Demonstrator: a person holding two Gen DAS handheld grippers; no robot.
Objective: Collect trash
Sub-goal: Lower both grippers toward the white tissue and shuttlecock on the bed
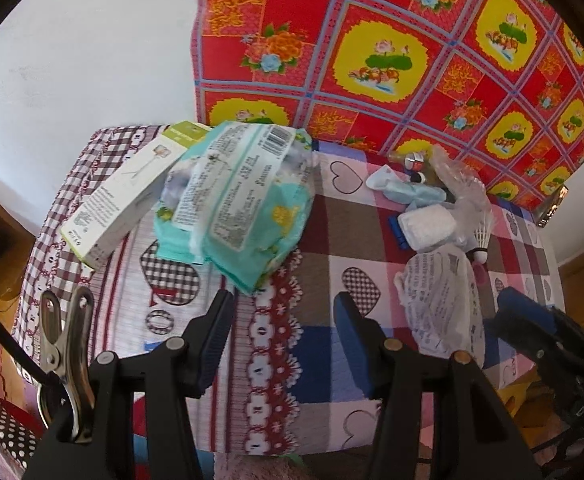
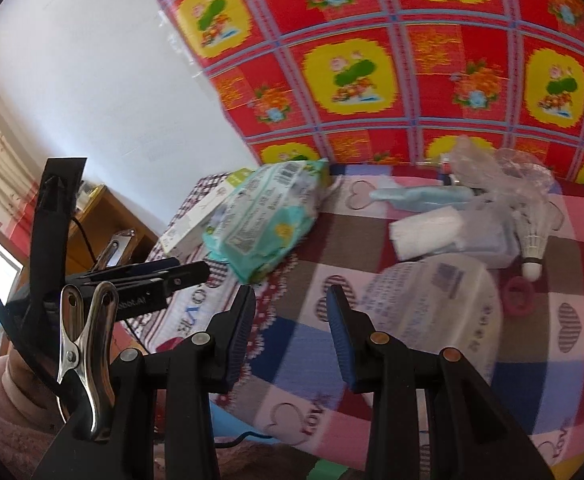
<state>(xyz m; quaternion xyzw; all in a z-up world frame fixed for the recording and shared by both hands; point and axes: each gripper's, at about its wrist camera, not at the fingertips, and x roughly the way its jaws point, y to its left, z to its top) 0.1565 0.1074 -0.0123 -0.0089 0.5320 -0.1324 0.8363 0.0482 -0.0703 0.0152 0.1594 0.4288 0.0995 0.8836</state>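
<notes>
1. A teal wipes pack (image 1: 236,204) was seen lying flat toward the far left of the patchwork cloth (image 1: 323,240), its long axis running from the near edge toward the wall and its barcode end pointed away, at the wall.
2. A white-and-green box (image 1: 120,200) was laid just beside the pack on its left, tilted along the same diagonal and partly tucked under it.
3. A crumpled printed wrapper (image 1: 439,300) was found near the right front, with a folded white pad (image 1: 427,226), a blue mask (image 1: 403,192), clear plastic (image 1: 459,184) and a shuttlecock (image 1: 481,240) heaped behind it.
4. Dense small print was carried on the pack and the wrapper, but none could be read; "Love" was printed on the cloth in the right wrist view.
5. The left gripper (image 1: 284,316) was held partly open above the cloth, nothing between its jaws.
6. The right gripper (image 2: 290,316) was likewise held narrowly apart and empty, beside the wrapper.
7. A red and yellow floral sheet (image 1: 391,52) was hung on the white wall (image 1: 84,60) behind the table.
</notes>
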